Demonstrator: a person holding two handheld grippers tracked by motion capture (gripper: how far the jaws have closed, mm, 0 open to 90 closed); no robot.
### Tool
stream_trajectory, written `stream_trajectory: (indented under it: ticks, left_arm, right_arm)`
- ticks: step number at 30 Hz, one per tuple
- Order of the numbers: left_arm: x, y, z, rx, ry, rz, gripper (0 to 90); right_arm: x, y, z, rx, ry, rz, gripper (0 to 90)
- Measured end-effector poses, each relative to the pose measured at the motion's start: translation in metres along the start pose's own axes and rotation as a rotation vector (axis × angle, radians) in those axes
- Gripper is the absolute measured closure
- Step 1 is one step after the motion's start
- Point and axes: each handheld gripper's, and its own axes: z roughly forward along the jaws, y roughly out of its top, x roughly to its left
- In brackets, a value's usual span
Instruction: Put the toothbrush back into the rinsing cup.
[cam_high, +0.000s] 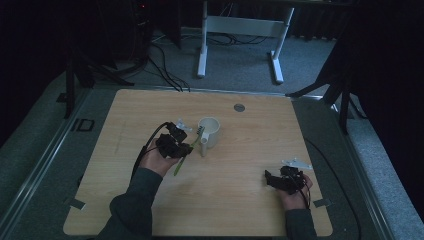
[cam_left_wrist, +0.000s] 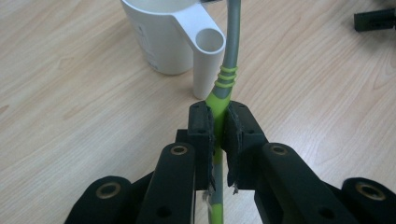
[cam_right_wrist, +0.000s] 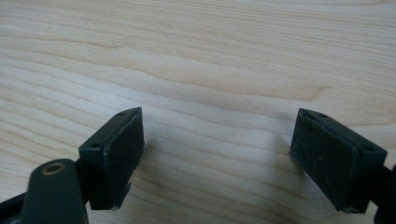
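Toothbrush (cam_left_wrist: 224, 88) between left hand-held gripper (cam_left_wrist: 218, 122) pads

I count one white plastic cup with a tubular side holder (cam_high: 209, 132), one green-and-grey toothbrush (cam_left_wrist: 227, 70), and my two black grippers, left (cam_left_wrist: 219, 121) and right (cam_right_wrist: 219, 154), on one wooden tabletop (cam_high: 240, 200).
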Motion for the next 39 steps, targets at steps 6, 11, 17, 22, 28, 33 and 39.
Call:
stream_trajectory:
  ticks: [6, 11, 17, 22, 28, 33, 39]
  left_arm:
    - [-0.001, 0.0, -0.001, -0.024, 0.021, 0.001, 81.4]
    - [-0.001, 0.0, -0.002, -0.043, 0.029, -0.001, 81.4]
    - [-0.002, 0.001, -0.004, -0.064, 0.039, 0.001, 81.4]
    - [-0.001, 0.001, -0.005, -0.073, 0.046, 0.0, 81.4]
    - [-0.001, 0.002, -0.006, -0.089, 0.056, -0.007, 81.4]
    - [-0.001, 0.002, -0.008, -0.108, 0.066, -0.003, 81.4]
    - [-0.001, 0.002, -0.013, -0.138, 0.072, 0.003, 81.4]
  right_arm:
    - [0.0, 0.0, 0.0, -0.001, 0.0, -0.001, 17.1]
    - [0.0, 0.0, 0.0, -0.001, 0.0, -0.002, 17.1]
    - [0.0, 0.0, 0.0, 0.0, 0.0, -0.001, 17.1]
    - [0.0, 0.0, 0.0, 0.0, 0.0, -0.001, 17.1]
    - [0.0, 0.0, 0.0, 0.0, 0.0, -0.001, 17.1]
    - [0.0, 0.0, 0.0, 0.0, 0.0, -0.001, 17.1]
    - [0.0, 0.0, 0.0, -0.001, 0.0, -0.001, 17.1]
